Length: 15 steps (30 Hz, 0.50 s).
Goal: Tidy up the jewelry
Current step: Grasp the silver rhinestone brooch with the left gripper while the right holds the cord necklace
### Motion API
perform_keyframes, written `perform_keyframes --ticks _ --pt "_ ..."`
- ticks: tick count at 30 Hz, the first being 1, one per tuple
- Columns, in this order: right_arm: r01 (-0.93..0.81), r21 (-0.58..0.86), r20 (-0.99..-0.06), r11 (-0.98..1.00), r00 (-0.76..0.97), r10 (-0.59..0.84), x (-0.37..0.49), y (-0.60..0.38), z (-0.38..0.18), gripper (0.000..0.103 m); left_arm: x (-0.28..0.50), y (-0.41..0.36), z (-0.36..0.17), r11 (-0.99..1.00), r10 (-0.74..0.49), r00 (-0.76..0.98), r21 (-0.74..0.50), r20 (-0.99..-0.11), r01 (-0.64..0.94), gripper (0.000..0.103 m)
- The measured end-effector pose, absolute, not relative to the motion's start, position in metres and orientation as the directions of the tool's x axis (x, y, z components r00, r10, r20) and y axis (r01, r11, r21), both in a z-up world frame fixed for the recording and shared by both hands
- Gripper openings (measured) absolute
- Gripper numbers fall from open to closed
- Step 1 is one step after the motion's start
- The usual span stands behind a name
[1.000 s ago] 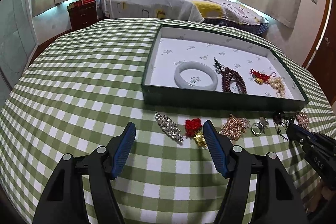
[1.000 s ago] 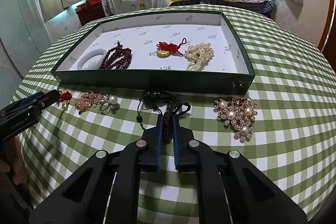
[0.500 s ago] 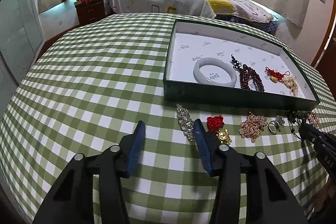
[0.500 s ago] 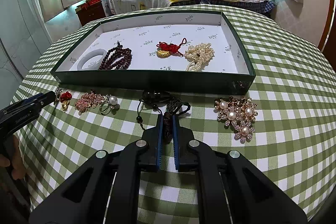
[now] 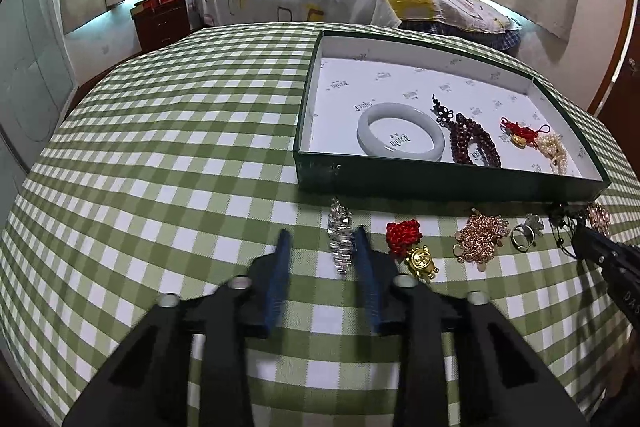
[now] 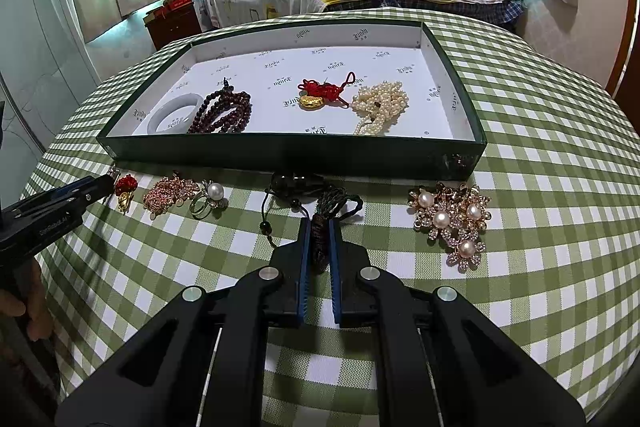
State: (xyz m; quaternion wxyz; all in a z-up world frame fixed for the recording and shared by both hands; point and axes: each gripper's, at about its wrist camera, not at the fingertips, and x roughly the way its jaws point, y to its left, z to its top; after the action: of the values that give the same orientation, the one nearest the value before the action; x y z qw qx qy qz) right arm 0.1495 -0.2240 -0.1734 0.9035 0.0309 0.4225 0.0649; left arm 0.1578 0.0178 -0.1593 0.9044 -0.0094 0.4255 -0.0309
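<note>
A silver crystal brooch (image 5: 341, 239) lies on the checked cloth between the fingers of my left gripper (image 5: 322, 243). The jaws are closing. The brooch sits against the right finger (image 5: 362, 247) and a gap remains on the left side. Just right of it are a red knot with a gold charm (image 5: 408, 243), a rose-gold brooch (image 5: 480, 237) and a ring (image 5: 524, 235). My right gripper (image 6: 319, 227) is shut on the braided end of a dark cord necklace (image 6: 316, 203) that lies in front of the green tray (image 6: 280, 155).
The tray (image 5: 440, 183) holds a white bangle (image 5: 400, 137), dark red beads (image 6: 224, 113), a red knot charm (image 6: 320, 95) and pearls (image 6: 380, 105). A pearl flower brooch (image 6: 452, 215) lies right of the necklace. A bed stands beyond the table.
My left gripper's jaws have narrowed around the silver brooch, which now sits between them. The right gripper has kept still, shut on the cord.
</note>
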Motion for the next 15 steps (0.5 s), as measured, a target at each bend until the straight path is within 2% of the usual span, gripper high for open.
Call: perform_keyframes --ticks 1,3,15 --pt "-0.091 0.111 -0.760 0.990 0.634 0.144 0.149 -0.224 -0.174 0.009 0.158 0.019 -0.159 0.997 -0.073 0.635 -0.053 -0.769 0.050 0.016" --pt "-0.091 0.111 -0.760 0.990 0.634 0.144 0.149 -0.224 -0.173 0.009 0.158 0.021 -0.159 0.996 -0.093 0.635 -0.069 -0.767 0.062 0.012" --pt "-0.100 0.104 -0.720 0.990 0.678 0.144 0.139 -0.219 -0.158 0.009 0.148 0.020 -0.152 0.993 -0.116 0.654 -0.078 -0.747 0.088 0.010"
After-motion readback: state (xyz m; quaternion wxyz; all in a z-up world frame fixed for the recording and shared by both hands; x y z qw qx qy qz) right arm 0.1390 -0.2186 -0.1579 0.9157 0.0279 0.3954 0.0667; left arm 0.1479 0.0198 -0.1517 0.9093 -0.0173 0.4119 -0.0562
